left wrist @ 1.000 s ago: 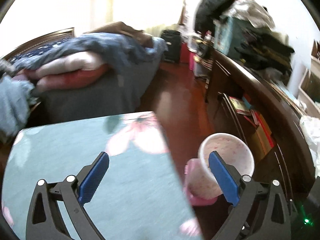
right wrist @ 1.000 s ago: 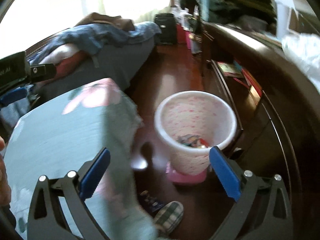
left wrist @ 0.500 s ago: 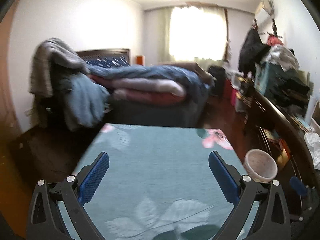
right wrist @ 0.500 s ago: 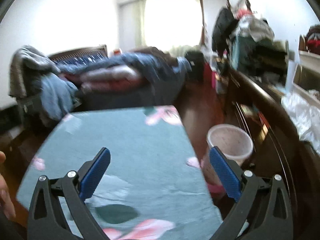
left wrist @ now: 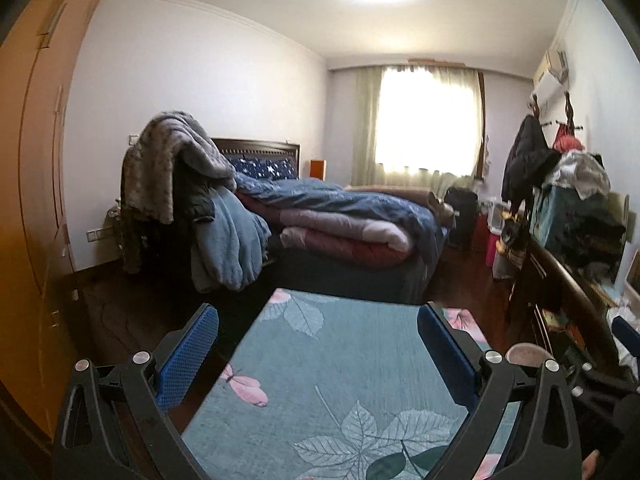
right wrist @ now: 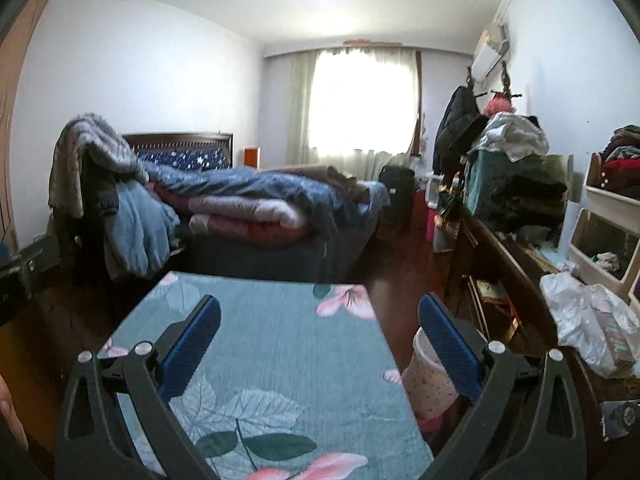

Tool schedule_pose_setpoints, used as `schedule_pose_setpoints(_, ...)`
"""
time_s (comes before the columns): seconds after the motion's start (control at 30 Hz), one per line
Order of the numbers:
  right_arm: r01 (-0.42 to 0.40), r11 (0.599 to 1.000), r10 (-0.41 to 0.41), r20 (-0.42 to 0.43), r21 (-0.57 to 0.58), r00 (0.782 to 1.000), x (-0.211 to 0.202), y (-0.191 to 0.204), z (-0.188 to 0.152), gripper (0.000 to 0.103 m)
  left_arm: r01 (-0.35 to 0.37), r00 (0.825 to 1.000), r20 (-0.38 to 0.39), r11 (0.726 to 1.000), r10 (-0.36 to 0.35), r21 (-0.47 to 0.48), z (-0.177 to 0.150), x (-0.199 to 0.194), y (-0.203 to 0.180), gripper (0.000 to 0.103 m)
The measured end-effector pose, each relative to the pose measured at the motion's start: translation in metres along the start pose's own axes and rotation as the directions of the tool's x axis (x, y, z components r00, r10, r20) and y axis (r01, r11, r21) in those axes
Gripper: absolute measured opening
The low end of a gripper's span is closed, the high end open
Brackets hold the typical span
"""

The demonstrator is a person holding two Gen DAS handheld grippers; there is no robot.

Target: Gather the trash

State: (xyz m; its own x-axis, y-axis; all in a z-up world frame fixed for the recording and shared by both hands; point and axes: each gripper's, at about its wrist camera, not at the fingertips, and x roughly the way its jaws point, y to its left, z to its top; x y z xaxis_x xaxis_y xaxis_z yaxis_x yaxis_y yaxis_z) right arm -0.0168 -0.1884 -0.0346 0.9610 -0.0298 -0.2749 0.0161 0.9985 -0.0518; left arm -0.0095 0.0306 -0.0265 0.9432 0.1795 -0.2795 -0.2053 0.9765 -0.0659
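A pink-speckled white trash bin [right wrist: 426, 380] stands on the floor to the right of a table covered with a teal floral cloth [right wrist: 272, 344]. In the left wrist view only the bin's rim [left wrist: 528, 354] shows behind the right finger. My left gripper [left wrist: 318, 354] is open and empty above the cloth [left wrist: 340, 364]. My right gripper [right wrist: 320, 346] is open and empty above the same cloth, with its right finger in front of the bin. No loose trash shows on the cloth.
A bed [left wrist: 344, 232] piled with quilts stands beyond the table. A dark wooden sideboard [right wrist: 504, 276] loaded with clothes runs along the right wall, with a crumpled plastic bag [right wrist: 592, 320] on it. A wardrobe [left wrist: 28, 200] is at the left.
Both grippers have lifted and tilted up from looking down at the bin and floor. The views now take in the whole room, and the bin has dropped to the lower right.
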Motion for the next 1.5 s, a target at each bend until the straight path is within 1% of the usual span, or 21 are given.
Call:
schedule_pose_setpoints(0.13, 0.005, 1.000, -0.005, 0.041, -0.002, 0.999, -0.018, 0.000, 0.009, 0.099, 0.032, 0.999, 0.044, 0.999, -0.031, -0.023, 0.007, -0.015, 0.007, 0.099)
schedule_pose_setpoints(0.23, 0.009, 1.000, -0.008, 0.055, -0.020, 0.998, -0.024, 0.005, 0.011, 0.099, 0.058, 0.997, 0.056, 0.998, -0.057, -0.016, 0.009, -0.021, 0.009, 0.099)
schedule_pose_setpoints(0.4, 0.007, 0.999, -0.005, 0.051, -0.038, 0.999, -0.025, 0.011, 0.010, 0.099, 0.060, 0.997, 0.055, 0.998, -0.060, -0.001, 0.009, -0.025, 0.003, 0.099)
schedule_pose_setpoints(0.6, 0.012, 0.999, -0.010, 0.047, -0.044, 0.999, -0.025, 0.012, 0.008, 0.099, 0.086, 0.995, 0.049, 0.996, -0.085, -0.011, 0.010, -0.024, 0.002, 0.099)
schedule_pose_setpoints(1.5, 0.007, 0.999, -0.006, 0.023, -0.041, 1.000, -0.018, 0.006, 0.004, 0.099, 0.076, 0.997, 0.033, 0.997, -0.076, -0.013, 0.009, -0.018, 0.002, 0.099)
